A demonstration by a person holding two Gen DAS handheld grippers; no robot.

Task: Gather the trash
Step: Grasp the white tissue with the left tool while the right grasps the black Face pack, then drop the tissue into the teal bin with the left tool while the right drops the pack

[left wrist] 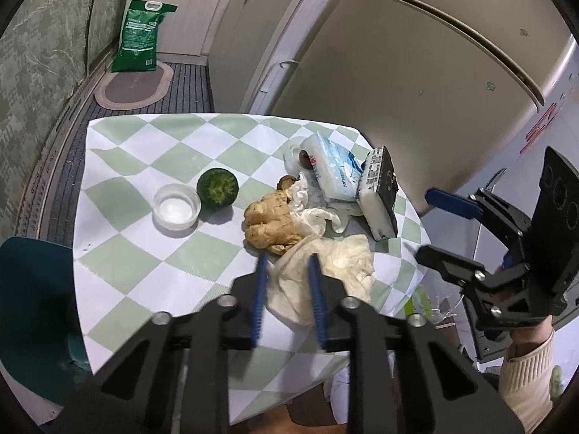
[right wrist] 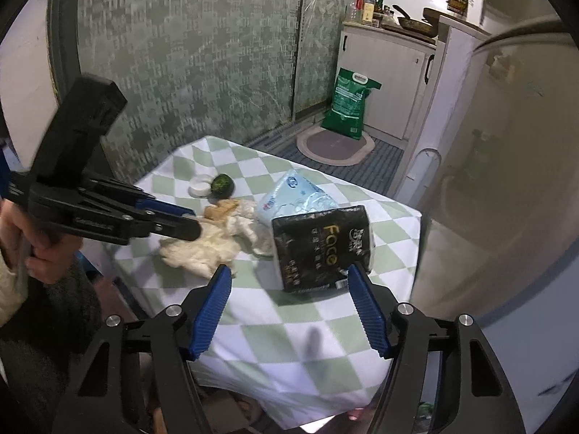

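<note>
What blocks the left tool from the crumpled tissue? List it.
Nothing visible. The left tool is open, its fingers already straddling the near edge of the crumpled tissue on the checkered tablecloth. The ginger root lies just beyond, touching the tissue but not in the path.

Green rice bag on oval mat; fridge beside table.

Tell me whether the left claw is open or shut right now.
Open. The left claw has its two blue fingers apart, straddling the crumpled tissue on the table. Whether they grip it yet, I cannot tell.
</note>
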